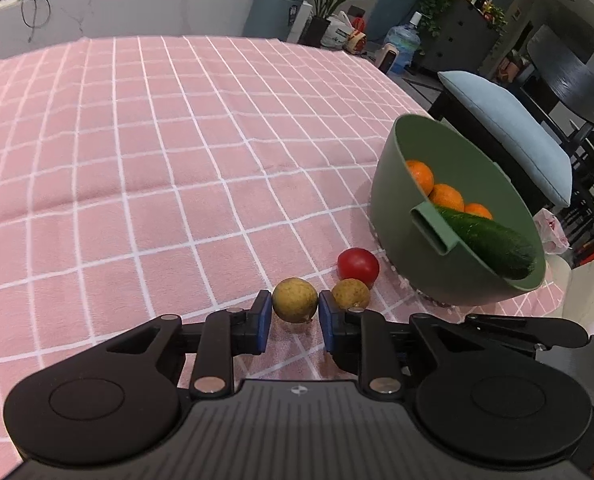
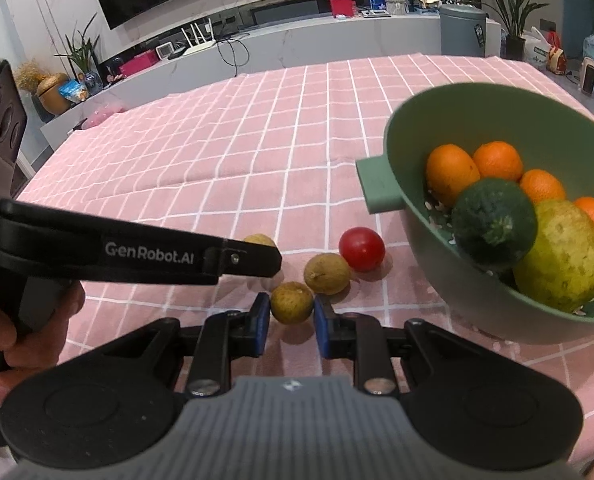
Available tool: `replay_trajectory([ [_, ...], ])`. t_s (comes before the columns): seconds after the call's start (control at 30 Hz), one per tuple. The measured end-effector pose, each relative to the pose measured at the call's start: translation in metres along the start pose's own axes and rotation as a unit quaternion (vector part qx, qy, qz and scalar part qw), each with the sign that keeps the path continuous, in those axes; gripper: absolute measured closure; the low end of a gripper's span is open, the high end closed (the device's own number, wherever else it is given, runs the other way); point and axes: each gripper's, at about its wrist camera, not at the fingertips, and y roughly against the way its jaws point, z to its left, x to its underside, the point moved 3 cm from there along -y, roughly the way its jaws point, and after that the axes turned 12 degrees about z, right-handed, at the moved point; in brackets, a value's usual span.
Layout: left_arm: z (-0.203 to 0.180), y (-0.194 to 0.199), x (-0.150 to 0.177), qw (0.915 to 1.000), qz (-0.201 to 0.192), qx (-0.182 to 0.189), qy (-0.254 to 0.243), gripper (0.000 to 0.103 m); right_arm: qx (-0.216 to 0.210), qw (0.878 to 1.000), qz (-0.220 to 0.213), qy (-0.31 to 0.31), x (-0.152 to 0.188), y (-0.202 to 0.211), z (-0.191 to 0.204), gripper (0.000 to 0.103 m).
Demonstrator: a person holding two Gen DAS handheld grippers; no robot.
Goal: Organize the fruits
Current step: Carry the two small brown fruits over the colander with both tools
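Observation:
Three small yellow-brown fruits and a red tomato (image 2: 362, 249) lie on the pink checked cloth beside a green bowl (image 2: 449, 120). My left gripper (image 1: 295, 312) has its blue pads around one yellow fruit (image 1: 294, 300), touching or nearly touching; a second one (image 1: 350, 294) and the tomato (image 1: 358, 266) lie just right. My right gripper (image 2: 287, 312) brackets another yellow fruit (image 2: 291, 302); one more (image 2: 327, 273) lies behind it. The left gripper's arm (image 2: 137, 256) crosses the right view, hiding most of a third fruit (image 2: 259, 239). The bowl (image 1: 389, 184) holds oranges, a cucumber and a large pale-green fruit.
The table's right edge runs just past the bowl, with a blue-cushioned stool (image 1: 505, 128) and a dark table beyond. A grey bin (image 2: 463, 30), plants and a low TV shelf stand behind the far edge. A hand (image 2: 25, 320) holds the left gripper.

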Motion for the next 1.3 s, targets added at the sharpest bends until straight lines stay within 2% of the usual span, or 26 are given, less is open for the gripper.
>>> replay_trajectory([
  [0.13,-0.009,0.019,-0.001,0.9998,-0.014,-0.01,0.005,0.075,-0.01,1.0,-0.011,0.007,0.002,0.018,0.004,0.084],
  [0.37,-0.041,0.047,-0.012,0.999,-0.039,-0.018,-0.013,0.075,-0.002,0.997,-0.066,0.046,-0.002,0.07,0.009,0.084],
  [0.57,-0.069,0.058,-0.029,0.9978,-0.055,-0.021,-0.03,0.075,0.029,0.993,-0.11,0.029,-0.007,0.106,-0.009,0.084],
  [0.77,-0.103,0.051,-0.05,0.9947,-0.056,-0.029,-0.081,0.075,0.079,0.986,-0.143,-0.008,-0.019,0.126,-0.046,0.084],
  [1.0,-0.133,0.02,-0.069,0.9907,-0.018,-0.049,-0.126,0.075,0.123,0.985,-0.115,-0.034,-0.039,0.114,-0.09,0.084],
  [1.3,-0.133,-0.02,-0.081,0.9883,0.033,-0.067,-0.133,0.076,0.139,0.987,-0.079,-0.034,-0.049,0.079,-0.112,0.084],
])
